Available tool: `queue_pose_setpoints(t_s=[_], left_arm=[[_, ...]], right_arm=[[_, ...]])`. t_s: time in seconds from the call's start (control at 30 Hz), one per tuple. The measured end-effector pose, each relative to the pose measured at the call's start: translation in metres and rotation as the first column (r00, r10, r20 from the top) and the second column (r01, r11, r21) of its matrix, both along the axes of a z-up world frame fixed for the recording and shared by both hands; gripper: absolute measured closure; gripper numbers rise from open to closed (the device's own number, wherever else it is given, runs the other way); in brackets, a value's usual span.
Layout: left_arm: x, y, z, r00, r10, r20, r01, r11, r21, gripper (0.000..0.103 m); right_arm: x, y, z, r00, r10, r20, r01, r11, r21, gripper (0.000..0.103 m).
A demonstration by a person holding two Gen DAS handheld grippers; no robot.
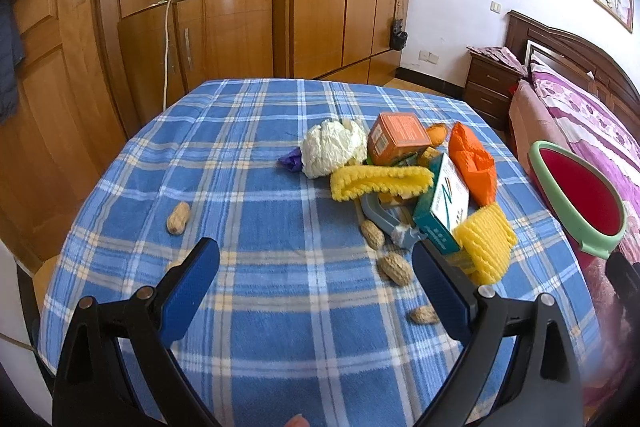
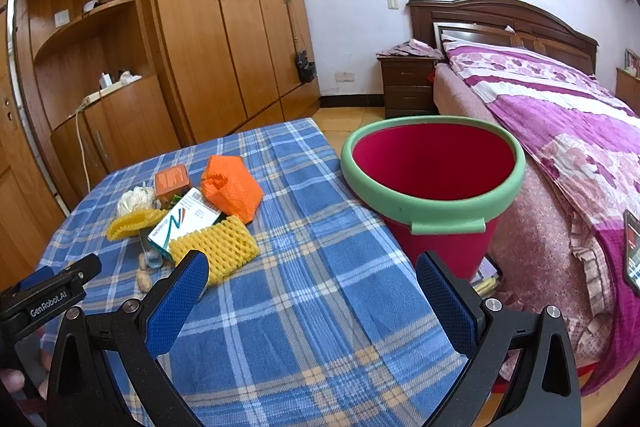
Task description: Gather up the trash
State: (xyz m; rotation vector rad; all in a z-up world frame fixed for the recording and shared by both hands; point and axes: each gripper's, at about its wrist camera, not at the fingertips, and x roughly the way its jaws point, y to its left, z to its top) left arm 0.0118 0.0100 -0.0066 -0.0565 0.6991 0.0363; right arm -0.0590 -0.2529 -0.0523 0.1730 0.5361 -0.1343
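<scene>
Blue-padded left gripper [image 1: 316,255] and right gripper [image 2: 312,267], jaws wide, tilted tableward

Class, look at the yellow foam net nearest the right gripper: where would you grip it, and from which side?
Probably across the short width of the yellow foam net, coming down from above at its near end. It lies flat on the tablecloth, soft and compressible; its far edge touches the teal-and-white box, the near end is free.

Grey clamp-like item [image 1: 384,217] mostly buried under yellow foam net [image 1: 380,183] and teal box [image 1: 442,205]; possibly a tool. Bucket [image 1: 576,195] base hidden behind table edge. Box print too small to read.
</scene>
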Motion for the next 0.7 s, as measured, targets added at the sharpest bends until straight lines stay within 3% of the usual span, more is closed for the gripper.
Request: queue_pose_setpoints(t_s=[0.7], left_arm=[[0.085,0.009,0.006,0.995,-0.036,-0.096,0.035,0.999,-0.014,0.007]], right_arm=[[0.059,0.0,0.009,0.995,0.1,-0.01,-0.099,0.995,0.013,0.0]])
